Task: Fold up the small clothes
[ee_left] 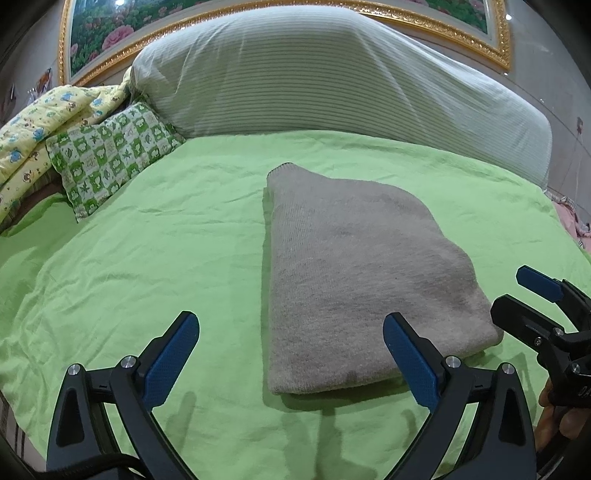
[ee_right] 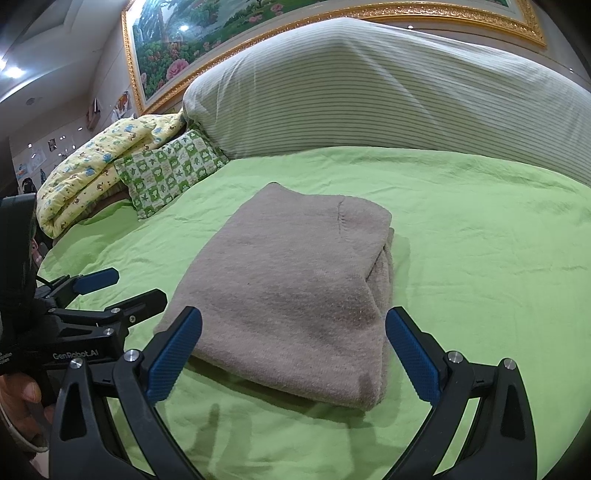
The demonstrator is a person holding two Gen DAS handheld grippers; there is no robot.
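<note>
A grey knitted garment [ee_left: 354, 266] lies folded into a thick rectangle on the green bed sheet [ee_left: 166, 229]; it also fills the middle of the right wrist view [ee_right: 295, 280]. My left gripper [ee_left: 291, 358] hovers open at the garment's near edge, nothing between its blue pads. My right gripper [ee_right: 293, 354] is open too, just short of the garment's near end and holding nothing. The right gripper shows at the right edge of the left wrist view [ee_left: 532, 295]. The left gripper shows at the left of the right wrist view [ee_right: 122, 288]. Neither touches the cloth.
A large striped pillow [ee_left: 332, 81] lies across the head of the bed, under a gold-framed flower picture [ee_left: 103, 33]. A green checked cushion [ee_left: 110, 151] and a yellow printed quilt [ee_left: 48, 125] sit at the far left. A hand [ee_right: 22, 398] grips the left tool.
</note>
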